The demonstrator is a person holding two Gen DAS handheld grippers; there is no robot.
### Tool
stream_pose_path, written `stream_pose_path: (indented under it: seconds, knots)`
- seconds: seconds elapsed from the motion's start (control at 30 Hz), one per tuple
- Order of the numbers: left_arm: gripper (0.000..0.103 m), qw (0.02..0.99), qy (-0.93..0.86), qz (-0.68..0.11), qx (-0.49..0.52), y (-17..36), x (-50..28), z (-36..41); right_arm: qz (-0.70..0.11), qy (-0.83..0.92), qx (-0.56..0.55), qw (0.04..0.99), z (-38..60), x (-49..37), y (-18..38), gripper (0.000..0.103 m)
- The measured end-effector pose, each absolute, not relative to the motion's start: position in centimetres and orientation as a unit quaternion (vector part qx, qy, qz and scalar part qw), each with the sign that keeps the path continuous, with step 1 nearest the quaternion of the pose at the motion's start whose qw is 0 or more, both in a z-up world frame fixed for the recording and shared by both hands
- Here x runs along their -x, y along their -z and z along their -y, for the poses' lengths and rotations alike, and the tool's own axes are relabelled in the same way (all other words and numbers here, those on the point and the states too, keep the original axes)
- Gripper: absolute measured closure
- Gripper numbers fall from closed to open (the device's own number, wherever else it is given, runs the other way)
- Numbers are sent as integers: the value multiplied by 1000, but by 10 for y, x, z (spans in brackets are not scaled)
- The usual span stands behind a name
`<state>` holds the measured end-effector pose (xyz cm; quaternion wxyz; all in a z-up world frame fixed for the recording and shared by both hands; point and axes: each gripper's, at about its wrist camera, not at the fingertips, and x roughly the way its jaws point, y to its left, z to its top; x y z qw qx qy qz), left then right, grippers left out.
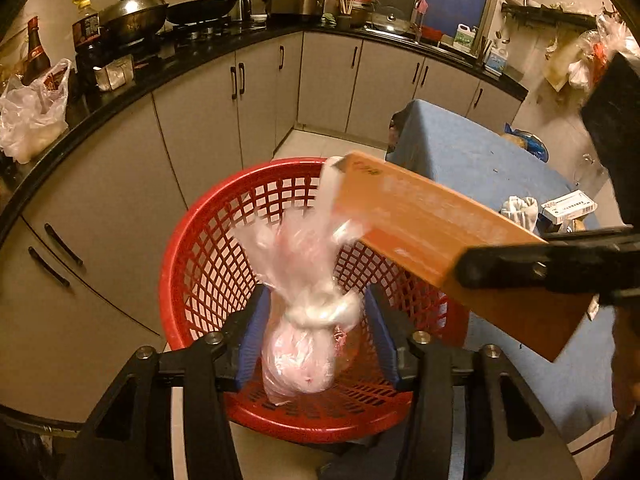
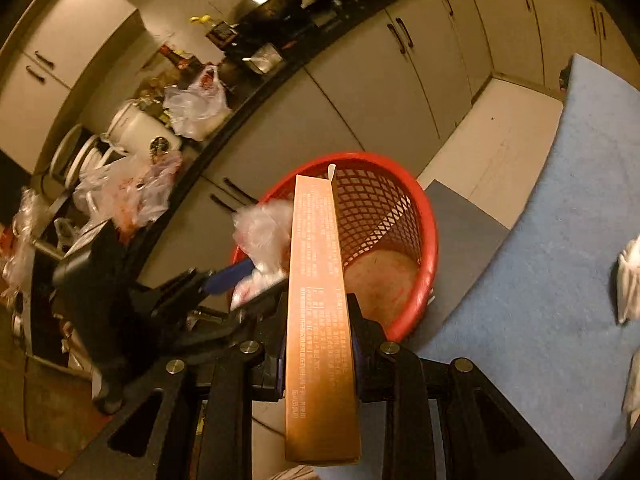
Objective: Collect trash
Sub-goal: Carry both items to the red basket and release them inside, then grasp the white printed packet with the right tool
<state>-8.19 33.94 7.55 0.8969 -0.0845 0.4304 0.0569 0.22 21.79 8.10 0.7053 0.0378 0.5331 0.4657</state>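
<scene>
A red mesh basket (image 1: 200,264) stands on the floor beside a blue-covered table (image 1: 472,152). My left gripper (image 1: 316,312) is over the basket with its blue pads either side of a knotted clear plastic bag (image 1: 308,320); the pads look apart from the bag, which hangs or drops inside the basket. My right gripper (image 2: 320,320) is shut on a long orange carton (image 2: 320,300) and holds it over the basket rim (image 2: 428,216). The carton (image 1: 440,236) crosses the left wrist view from the right. The left gripper and bag (image 2: 264,236) show in the right wrist view.
A black counter (image 1: 120,80) with grey cabinets curves round the left and back, holding woks, bottles and plastic bags. On the table lie a small white box (image 1: 568,206) and crumpled white paper (image 1: 520,208). White tissue (image 2: 628,280) lies on the table in the right wrist view.
</scene>
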Motion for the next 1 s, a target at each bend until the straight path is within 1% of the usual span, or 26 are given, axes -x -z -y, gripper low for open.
stream_pose_path:
  seconds: [0.07,0.13,0.17,0.2,0.23,0.63,0.8,0.87,1.0]
  knots:
    - [41,896,-56,-431,85,-72,81,-341,-539,-458,-44,705,-222,-7,-76,73]
    - [40,897,-53,-430,86,-71,81,-342,-536,-455,-44,710,-226,-9,-74,53]
    - [40,897,-52,-430,87,-70,81,-343,-535,-451,-44,713,-226,-10,-74,47]
    - [40,898,-51,-429,88,-70,81,-344,-532,-447,-46,717,-225,-11,-75,35]
    - [40,898,-51,-429,89,-70,82,-344,-525,-450,-50,720,-223,-10,-77,34]
    - [40,910,-43,-402,87,-89,101,-330,-480,-459,-73,744,-177,11,-101,34]
    - [40,920,-30,-384,72,-106,113,-306,-454,-450,-92,763,-132,28,-109,34]
    - [38,924,-20,-377,62,-113,116,-294,-447,-441,-103,772,-108,35,-107,34]
    - [37,928,7,-371,42,-121,118,-258,-439,-421,-129,783,-58,42,-102,34]
